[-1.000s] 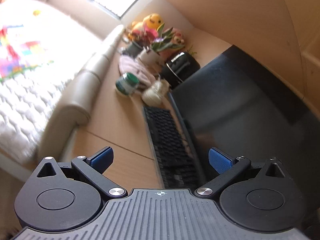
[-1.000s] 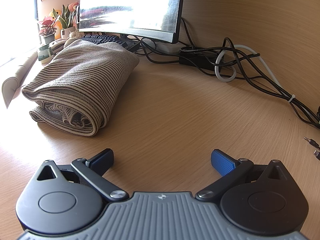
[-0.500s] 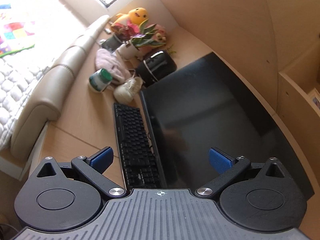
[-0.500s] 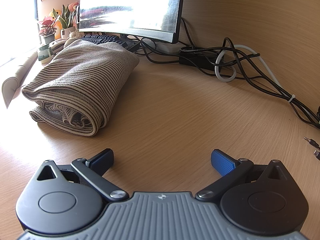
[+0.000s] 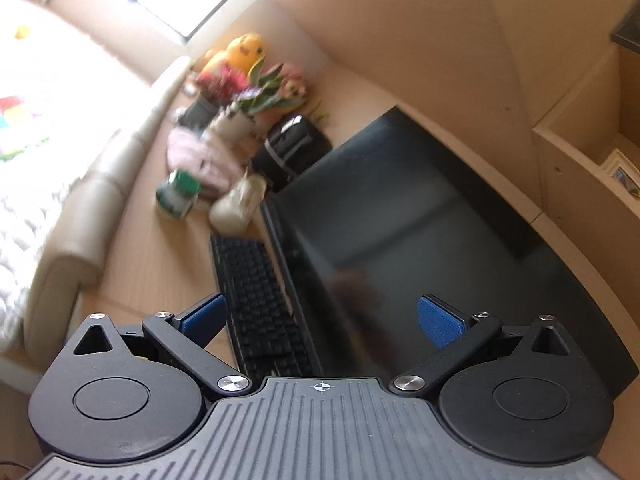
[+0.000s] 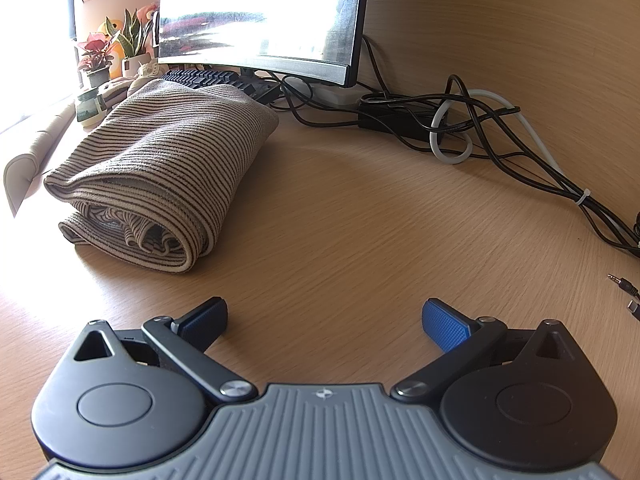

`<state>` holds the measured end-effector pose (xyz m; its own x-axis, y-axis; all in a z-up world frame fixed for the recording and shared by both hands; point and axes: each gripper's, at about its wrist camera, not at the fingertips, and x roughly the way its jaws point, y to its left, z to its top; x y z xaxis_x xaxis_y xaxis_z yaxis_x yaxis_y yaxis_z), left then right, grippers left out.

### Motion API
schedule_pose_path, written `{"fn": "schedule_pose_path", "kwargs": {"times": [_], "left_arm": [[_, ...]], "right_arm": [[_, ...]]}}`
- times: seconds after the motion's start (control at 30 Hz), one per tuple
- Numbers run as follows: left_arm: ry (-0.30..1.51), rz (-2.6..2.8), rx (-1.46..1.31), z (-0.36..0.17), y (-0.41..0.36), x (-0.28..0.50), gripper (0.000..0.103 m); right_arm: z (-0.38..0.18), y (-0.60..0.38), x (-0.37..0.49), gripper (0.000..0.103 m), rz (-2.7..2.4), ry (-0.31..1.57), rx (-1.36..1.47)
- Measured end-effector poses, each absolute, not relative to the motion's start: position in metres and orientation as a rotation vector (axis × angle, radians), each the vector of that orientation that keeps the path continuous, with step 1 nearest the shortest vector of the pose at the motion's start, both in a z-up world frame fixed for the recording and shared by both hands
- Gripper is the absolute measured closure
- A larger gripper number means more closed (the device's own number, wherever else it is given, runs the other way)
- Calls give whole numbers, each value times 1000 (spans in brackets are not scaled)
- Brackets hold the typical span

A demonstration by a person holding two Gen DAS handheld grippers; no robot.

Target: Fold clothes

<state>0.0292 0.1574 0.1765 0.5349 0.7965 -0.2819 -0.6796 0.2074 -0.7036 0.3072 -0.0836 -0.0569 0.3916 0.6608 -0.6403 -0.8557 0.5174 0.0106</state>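
While the right tongs (image 6: pixel 324 318) hang low over the wooden table (image 6: pixel 360 216), their blue pads stand wide apart and hold nothing. On the table ahead and to the left lies the striped garment (image 6: pixel 168 160) — already folded into a thick bundle, well apart from the tongs. Its far end reaches near the black keyboard (image 6: pixel 208 78) under the monitor (image 6: pixel 260 16). A tangle of black and white cables (image 6: pixel 472 120) lies to the right.

The left tongs (image 5: pixel 320 318) are also wide open and empty — they look down over the keyboard (image 5: pixel 260 300) and the dark monitor (image 5: pixel 420 232). Beyond these stand potted plants (image 5: pixel 248 100), a yellow plush toy (image 5: pixel 244 50) and a green-lidded jar (image 5: pixel 178 196), all blurred.
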Motion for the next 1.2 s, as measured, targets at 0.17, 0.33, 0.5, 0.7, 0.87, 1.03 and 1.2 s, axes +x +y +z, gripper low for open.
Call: {"fn": "schedule_pose_path", "kwargs": {"times": [0.17, 0.33, 0.5, 0.7, 0.87, 1.03, 1.2], "left_arm": [[-116, 991, -839, 171, 145, 27, 0], [24, 957, -630, 130, 102, 24, 0], [190, 955, -380, 72, 34, 22, 0], [475, 999, -515, 6, 11, 29, 0], [558, 984, -486, -10, -6, 36, 0], [586, 951, -432, -11, -9, 44, 0], [584, 969, -358, -12, -9, 54, 0]], "right_arm": [[-57, -84, 307, 0, 988, 638, -347], [-57, -84, 307, 0, 988, 638, -347], [-57, -83, 307, 0, 988, 638, -347], [-57, -83, 307, 0, 988, 638, -347], [-57, -83, 307, 0, 988, 640, -347], [-56, -83, 307, 0, 988, 640, -347], [-56, -82, 307, 0, 982, 641, -345]]}}
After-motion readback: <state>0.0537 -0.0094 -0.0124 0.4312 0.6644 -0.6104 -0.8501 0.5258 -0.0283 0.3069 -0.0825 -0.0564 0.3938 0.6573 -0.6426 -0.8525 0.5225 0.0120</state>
